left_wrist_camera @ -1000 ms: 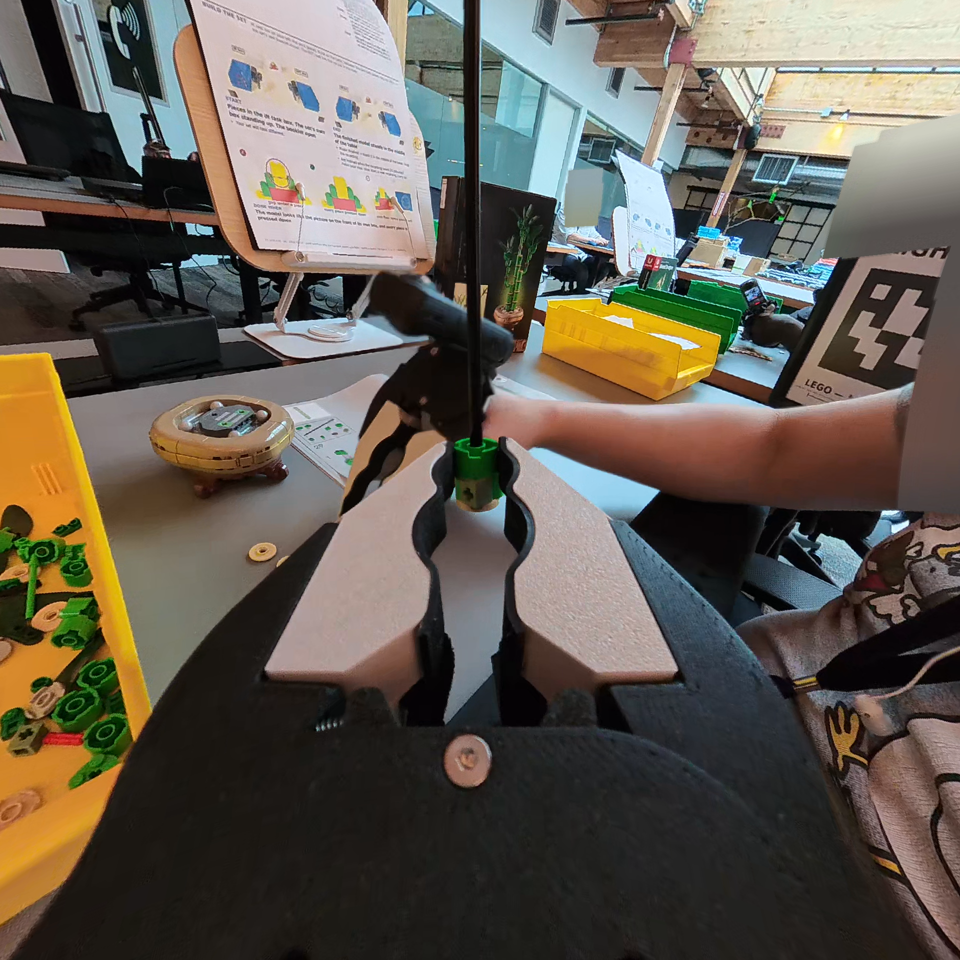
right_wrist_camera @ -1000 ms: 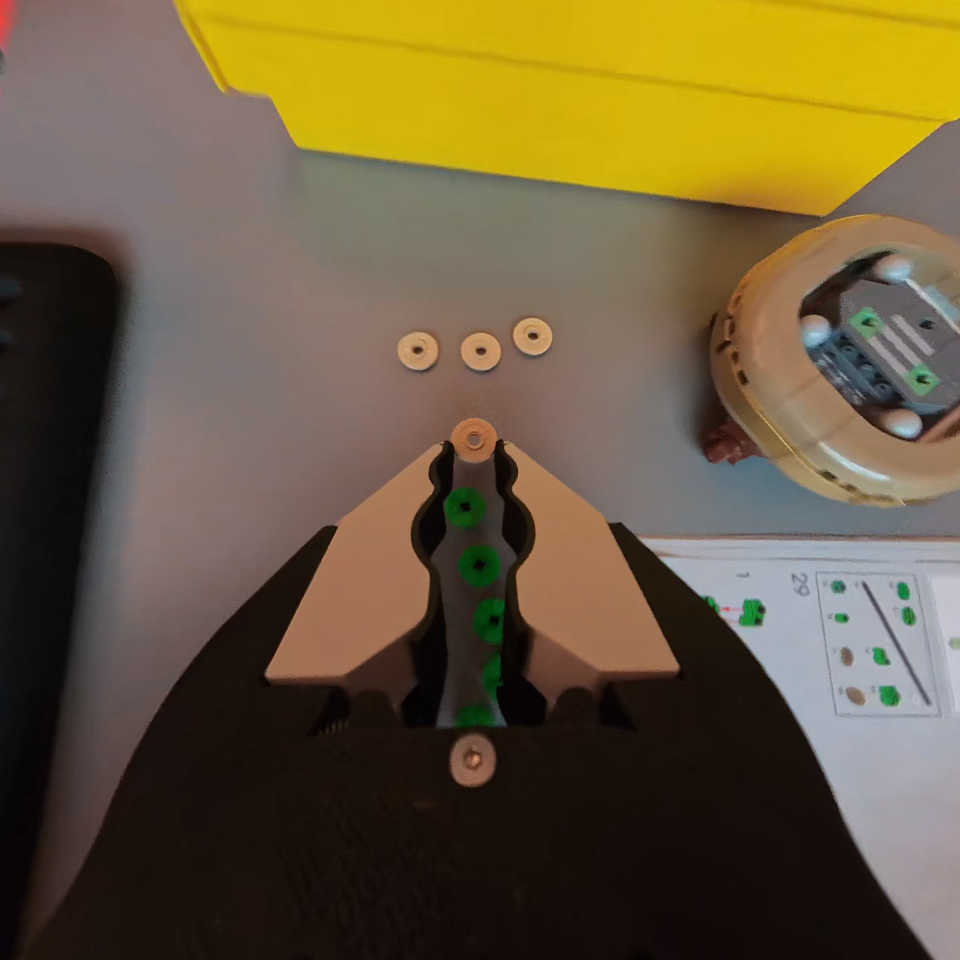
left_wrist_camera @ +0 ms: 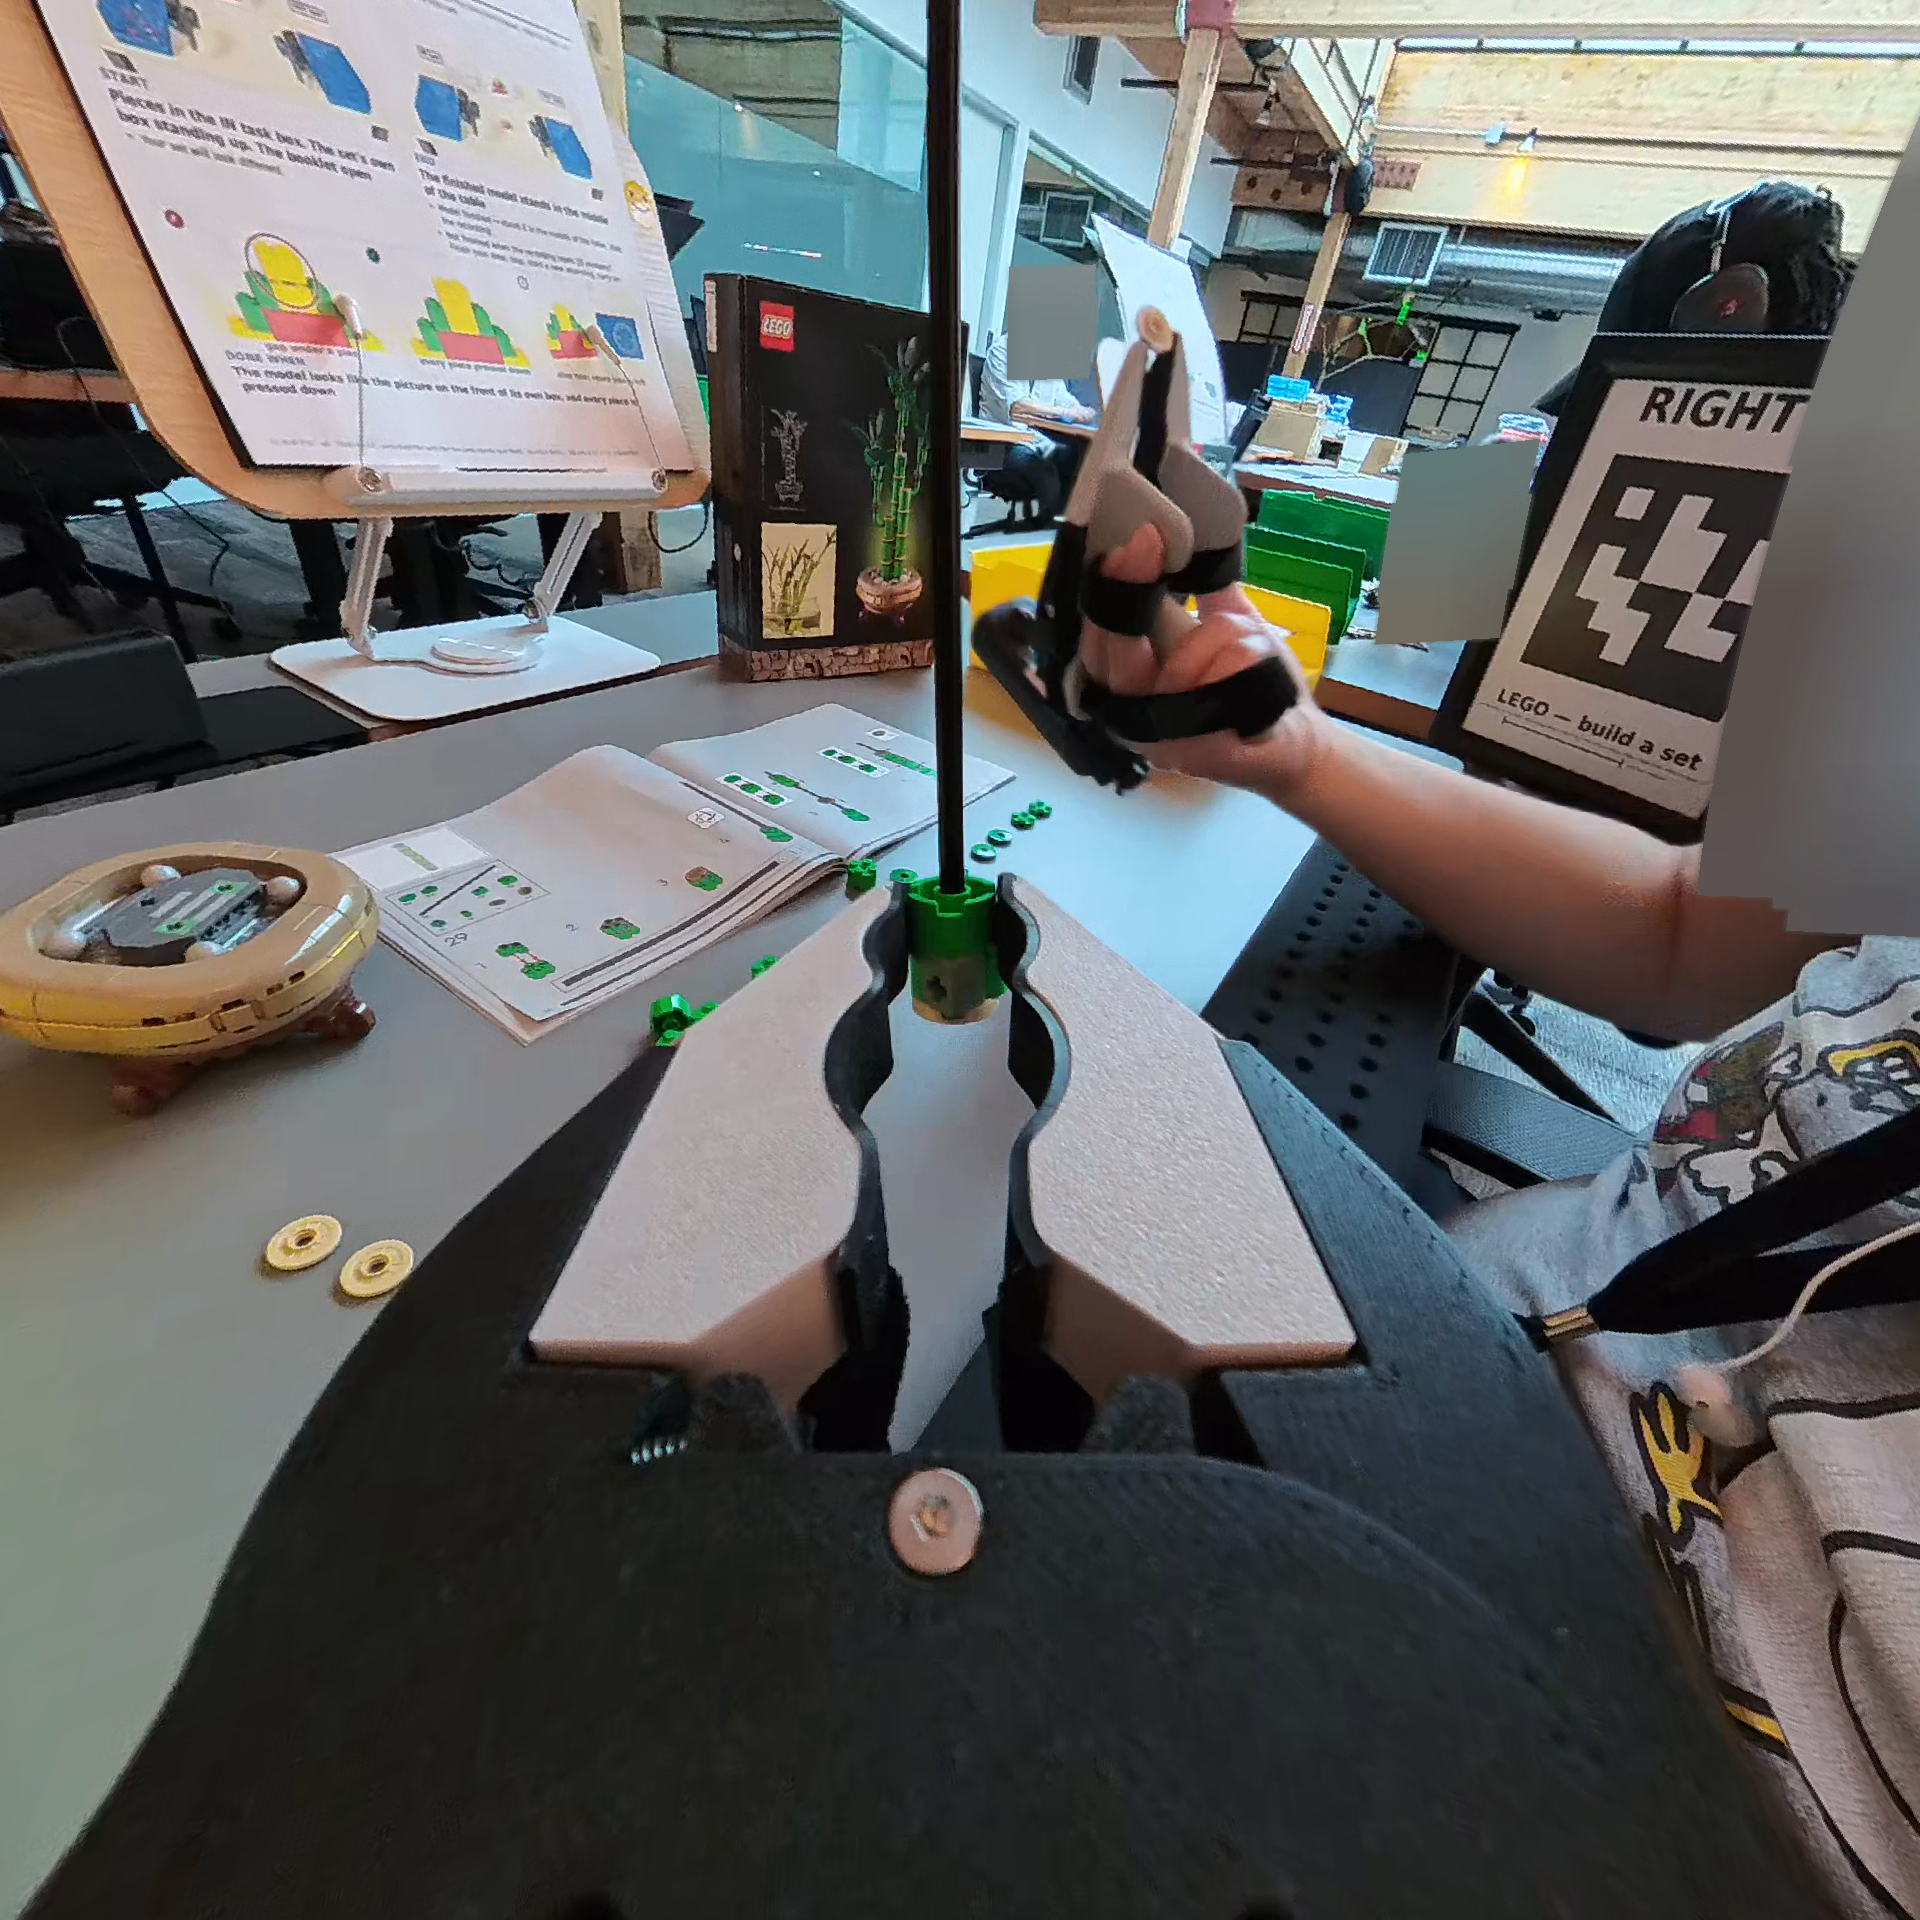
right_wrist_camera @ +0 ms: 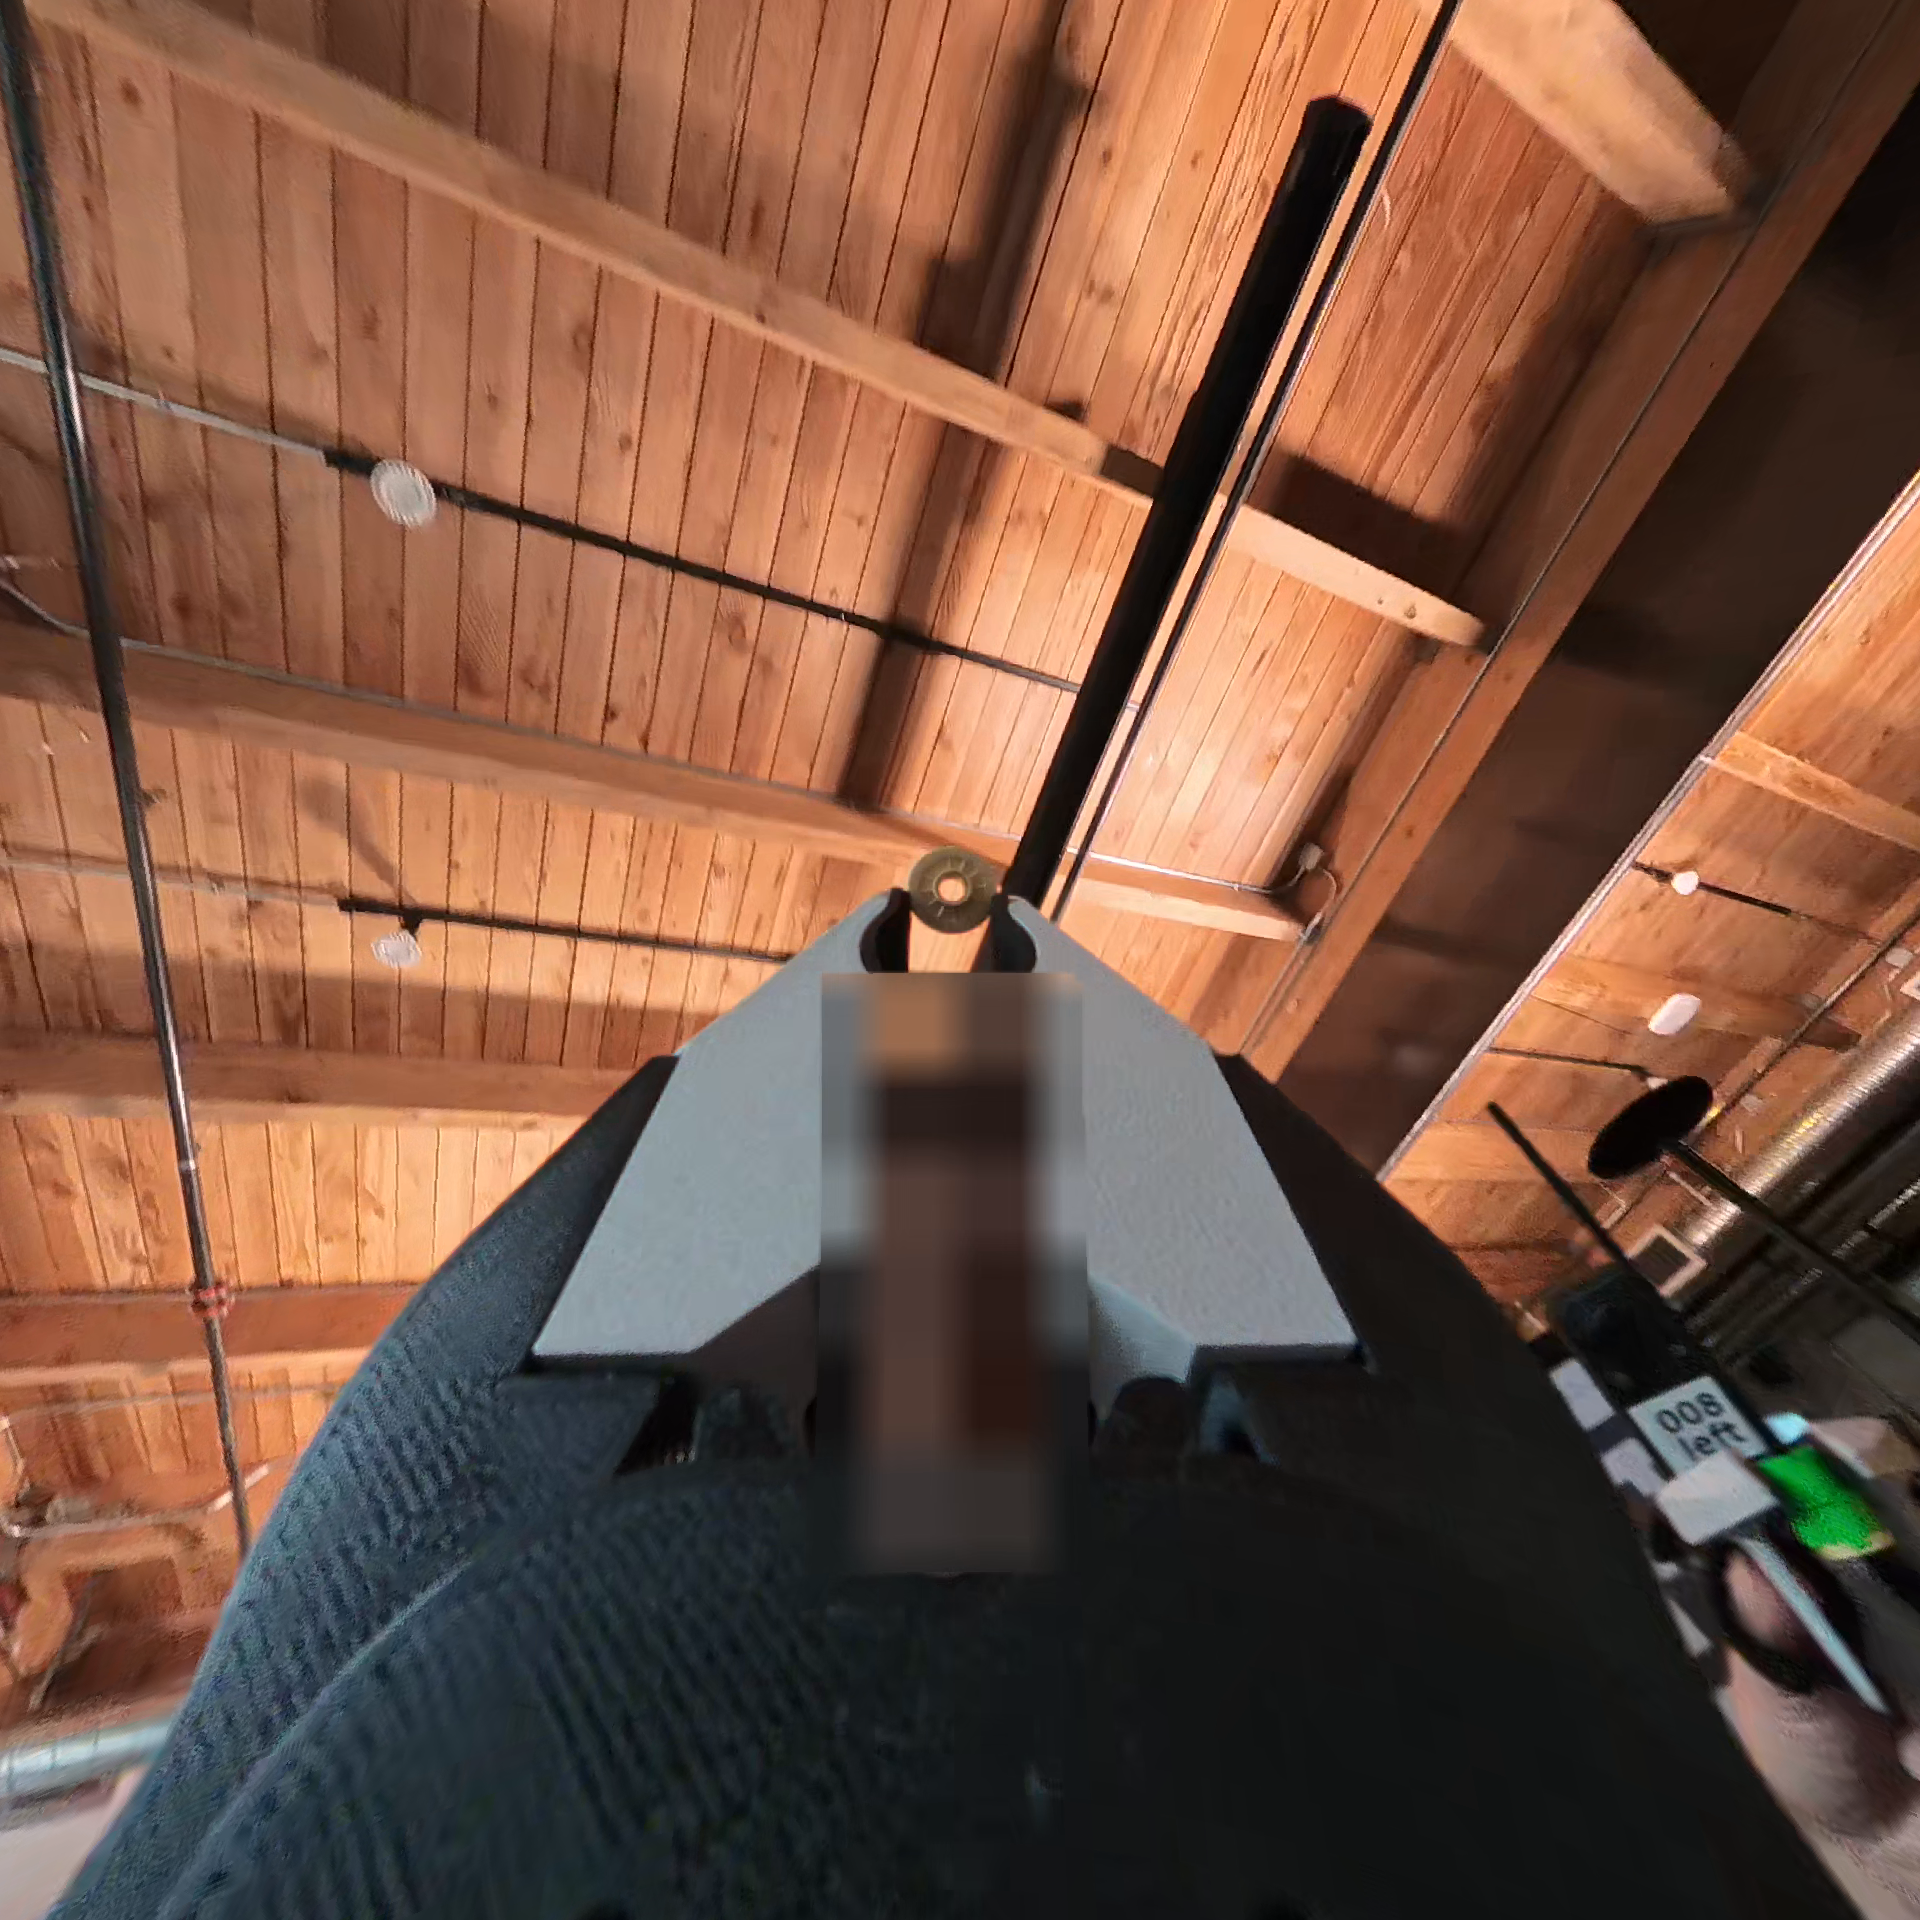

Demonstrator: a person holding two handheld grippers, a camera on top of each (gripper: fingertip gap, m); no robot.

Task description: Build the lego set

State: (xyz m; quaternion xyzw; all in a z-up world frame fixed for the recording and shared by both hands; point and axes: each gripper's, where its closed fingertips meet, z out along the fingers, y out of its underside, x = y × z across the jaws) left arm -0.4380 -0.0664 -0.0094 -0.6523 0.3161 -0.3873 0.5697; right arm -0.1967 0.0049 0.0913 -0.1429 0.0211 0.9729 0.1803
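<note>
On the grey tabletop [left_wrist_camera: 187,1195], the round tan lego pot base [left_wrist_camera: 177,945] sits to my left claw's left, two flat tan round discs [left_wrist_camera: 338,1255] before it. The open paper instruction booklet [left_wrist_camera: 665,862] lies right of the base, the black lego box [left_wrist_camera: 831,478] upright behind it, small green lego pieces [left_wrist_camera: 675,1013] scattered along the booklet's near edge.

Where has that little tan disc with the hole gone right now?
The tan disc is pinched at the tip of the right tongs, raised in the air and pointing at the ceiling, just beside the upright black rod.
</note>
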